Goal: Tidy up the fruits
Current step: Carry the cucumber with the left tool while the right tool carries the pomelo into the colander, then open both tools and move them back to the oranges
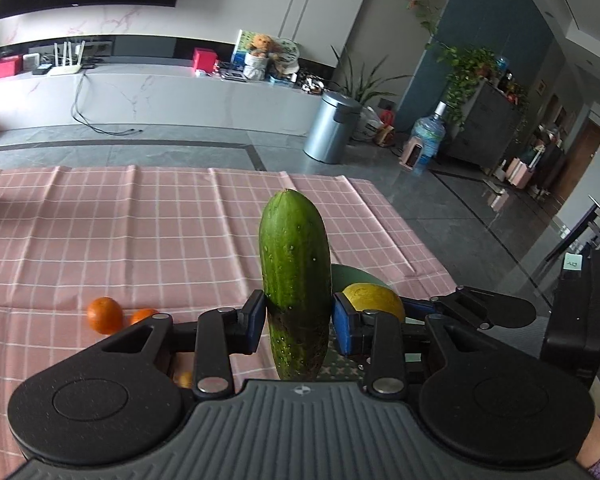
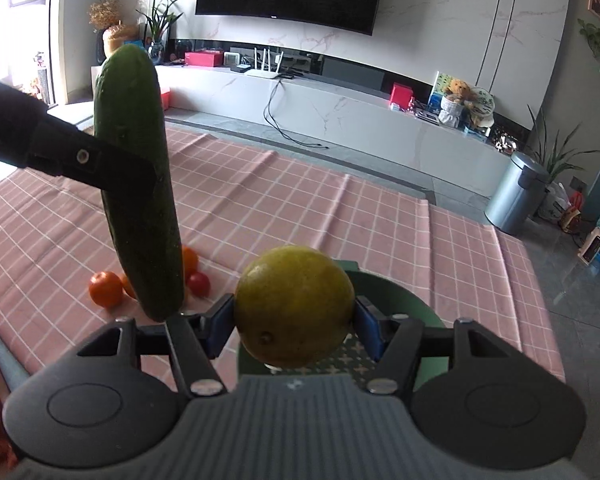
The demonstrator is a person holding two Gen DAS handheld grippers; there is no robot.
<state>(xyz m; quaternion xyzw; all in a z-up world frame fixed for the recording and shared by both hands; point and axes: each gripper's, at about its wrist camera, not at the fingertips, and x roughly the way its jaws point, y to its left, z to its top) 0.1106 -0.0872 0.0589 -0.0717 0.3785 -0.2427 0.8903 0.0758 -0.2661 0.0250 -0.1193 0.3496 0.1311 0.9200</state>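
Nearest your left camera is the left gripper (image 1: 300, 322), its blue pads (image 1: 256, 320) pinched on one cucumber (image 1: 294, 264) low on its length; it stands upright with most of it above the pads, held clear of the pink checked cloth (image 1: 140, 224). Your right gripper (image 2: 294, 326) is spread about as wide as the one yellow-green citrus (image 2: 294, 306) it clamps at both sides, held above a green bowl (image 2: 400, 292) with a patterned inside. That bowl sits near the cloth's right edge, below both grippers.

In the right view the cucumber hangs left of the citrus, apart from it, with the left gripper's black finger (image 2: 100, 164) crossing its front.

Loose on the cloth to the left you have four small fruits visible in the right view: three oranges (image 2: 105, 289) and one small red fruit (image 2: 198, 283), clustered close, partly hidden behind the cucumber. The left view shows only two oranges clearly.

Beyond the table stands one metal bin (image 1: 332, 128).
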